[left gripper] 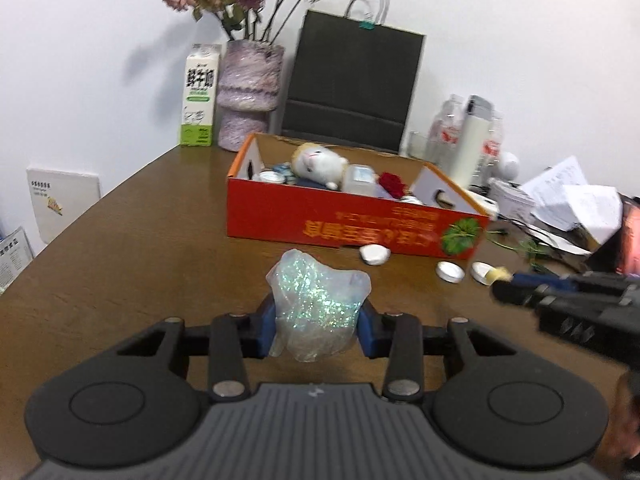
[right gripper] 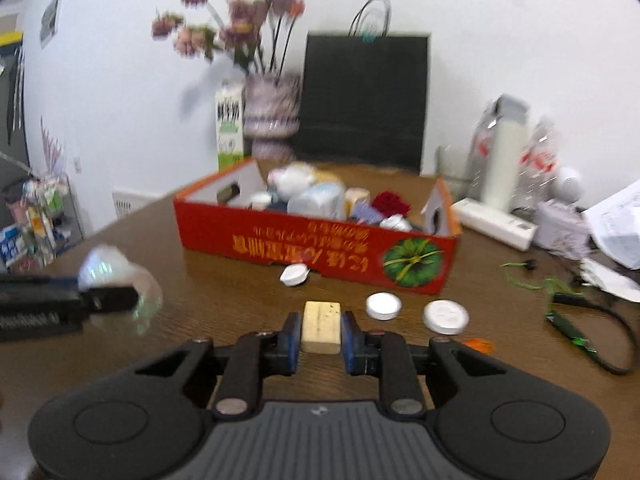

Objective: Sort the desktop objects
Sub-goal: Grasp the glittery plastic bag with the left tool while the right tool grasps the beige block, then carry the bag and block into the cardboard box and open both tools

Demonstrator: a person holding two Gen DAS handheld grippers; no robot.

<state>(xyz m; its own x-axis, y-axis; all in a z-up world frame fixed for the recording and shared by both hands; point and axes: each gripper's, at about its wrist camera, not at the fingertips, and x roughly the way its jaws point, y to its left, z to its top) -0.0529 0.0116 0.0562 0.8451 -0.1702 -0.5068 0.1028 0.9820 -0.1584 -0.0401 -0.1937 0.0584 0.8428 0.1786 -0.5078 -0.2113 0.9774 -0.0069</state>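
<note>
My left gripper (left gripper: pixel 319 322) is shut on a clear glittery plastic bag (left gripper: pixel 316 304), held above the brown table (left gripper: pixel 140 248); it also shows at the left of the right wrist view (right gripper: pixel 116 280). My right gripper (right gripper: pixel 321 334) is shut on a cream rectangular block (right gripper: pixel 321 326); in the left wrist view it enters from the right (left gripper: pixel 504 280). A red cardboard box (left gripper: pixel 352 224) holding a plush toy (left gripper: pixel 320 164), small tins and a red rose stands ahead (right gripper: pixel 320 248). Three round white tins (right gripper: pixel 383 306) lie in front of it.
A milk carton (left gripper: pixel 198 96), a vase of dried roses (left gripper: pixel 250 96) and a black paper bag (left gripper: pixel 352 84) stand at the back. Bottles (left gripper: pixel 472 136), papers (left gripper: pixel 568 200) and cables (right gripper: pixel 592 320) crowd the right side.
</note>
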